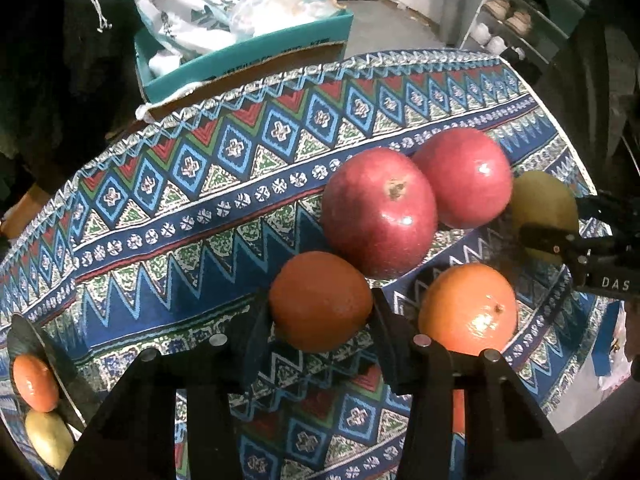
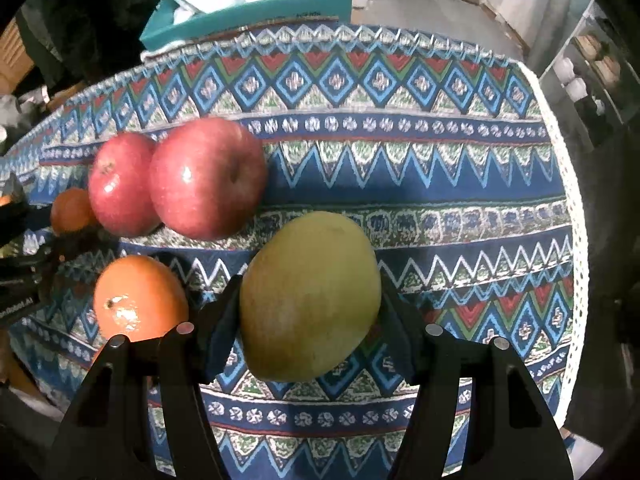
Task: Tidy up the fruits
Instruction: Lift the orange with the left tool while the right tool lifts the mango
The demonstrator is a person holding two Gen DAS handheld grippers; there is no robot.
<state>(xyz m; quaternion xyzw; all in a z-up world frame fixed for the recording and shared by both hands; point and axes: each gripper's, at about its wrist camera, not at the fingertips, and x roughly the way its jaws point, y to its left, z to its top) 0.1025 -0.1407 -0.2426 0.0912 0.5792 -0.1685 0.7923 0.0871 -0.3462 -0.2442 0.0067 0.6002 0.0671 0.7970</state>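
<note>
While between the jaws, orange (image 1: 320, 300) (pinched); mango (image 2: 310, 296) likewise

White letters "DAS", perhaps cut off, on the right gripper (image 1: 560, 216).

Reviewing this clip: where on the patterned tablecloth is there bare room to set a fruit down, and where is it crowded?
Free: the patterned tablecloth right of the yellow-green mango, out to its white lace edge, and the stretch left of the two red apples toward the teal cardboard box. Crowded: around the apples, where the two round oranges and both grippers sit close.
</note>
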